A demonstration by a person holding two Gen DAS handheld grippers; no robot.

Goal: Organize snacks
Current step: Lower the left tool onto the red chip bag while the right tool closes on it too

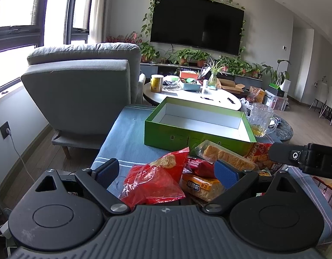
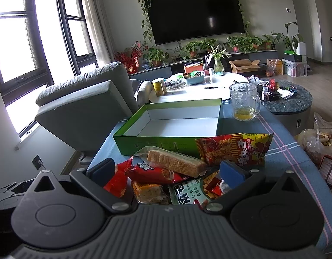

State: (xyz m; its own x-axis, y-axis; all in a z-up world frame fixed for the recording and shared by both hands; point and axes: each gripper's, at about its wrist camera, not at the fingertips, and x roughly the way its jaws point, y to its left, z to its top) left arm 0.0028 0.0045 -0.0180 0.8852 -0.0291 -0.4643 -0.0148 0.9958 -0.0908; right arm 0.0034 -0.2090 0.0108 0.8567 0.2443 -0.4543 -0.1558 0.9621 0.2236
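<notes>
Snack packets [image 2: 187,168] before box [image 2: 127,139], mug [image 2: 243,101] behind-right.

red bag [image 1: 154,181] glossy plastic | box [image 2: 144,142] matt card | cloth [image 1: 127,138] woven

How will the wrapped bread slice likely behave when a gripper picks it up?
The bread slice looks soft, so it probably squashes under a firm pinch. Its clear wrapper looks slick and loose and may slip. It lies atop other packets, so lifting it may shift them.

armchair [image 1: 84,90] grey | TV [image 1: 197,21] wall-mounted | windows [image 2: 19,43] bright
</notes>
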